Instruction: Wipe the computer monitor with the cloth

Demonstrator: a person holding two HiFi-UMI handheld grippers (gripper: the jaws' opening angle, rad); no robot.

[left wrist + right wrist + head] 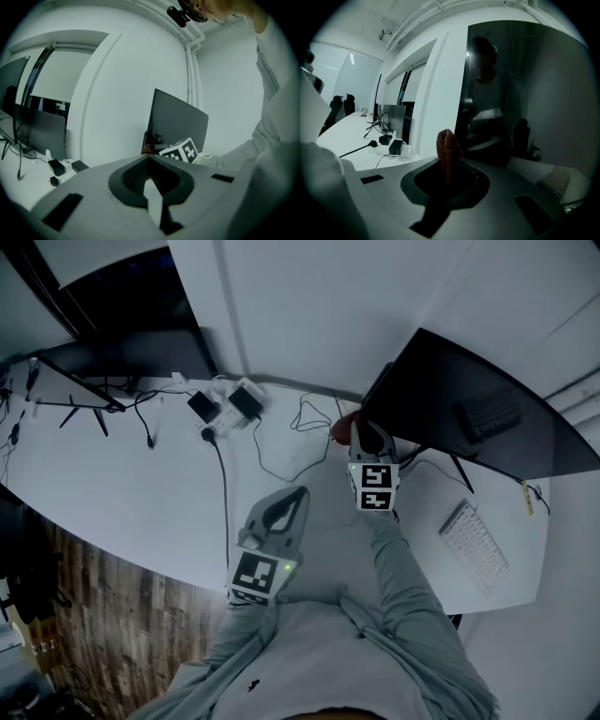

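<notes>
We've got a white worktop (122, 493) with a pale keyboard (475, 545) lying near its right end. Back by the wall sits a power strip (223, 413) with black adapters plugged in, and a dark cable (223, 493) runs from it toward the front edge. A second screen (70, 385) stands far left, with wooden floor (103, 615) below.

cloth (446, 146) base hidden, monitor (534, 93) edge seemingly cropped

No legible text; only square markers (260, 575) on left gripper (295, 495) and right gripper (364, 432).
</notes>
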